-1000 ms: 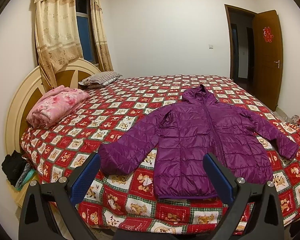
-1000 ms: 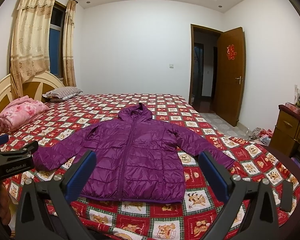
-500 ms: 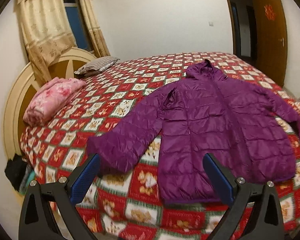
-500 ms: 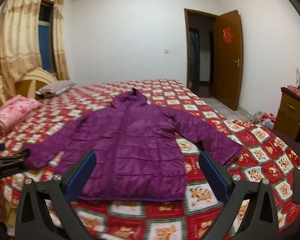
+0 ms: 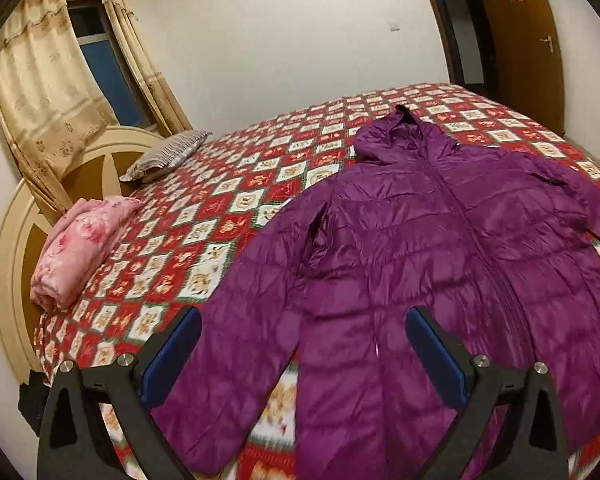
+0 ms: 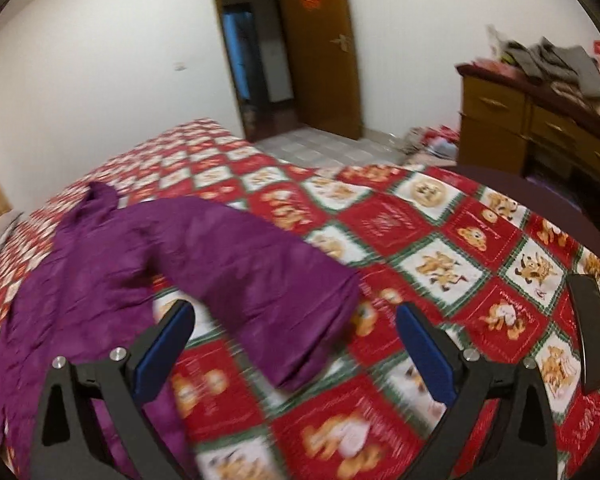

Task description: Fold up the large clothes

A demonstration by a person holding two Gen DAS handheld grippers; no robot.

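Observation:
A purple hooded puffer jacket (image 5: 440,248) lies spread flat, front up, on the red patterned bedspread (image 5: 228,200). My left gripper (image 5: 302,346) is open and empty, just above the jacket's left sleeve (image 5: 228,360) near its cuff. In the right wrist view the jacket's right sleeve (image 6: 260,280) stretches toward the bed edge. My right gripper (image 6: 296,344) is open and empty, hovering over that sleeve's cuff end.
A folded pink quilt (image 5: 80,248) and a striped pillow (image 5: 168,156) lie by the headboard. A wooden dresser (image 6: 540,128) piled with clothes stands at the right, with an open door (image 6: 320,48) beyond. A dark footboard rim (image 6: 540,200) edges the bed.
Both grippers moved forward and down toward the bed. The left closed in on the left sleeve, the right swung right and down over the right sleeve's cuff. Both stayed open.

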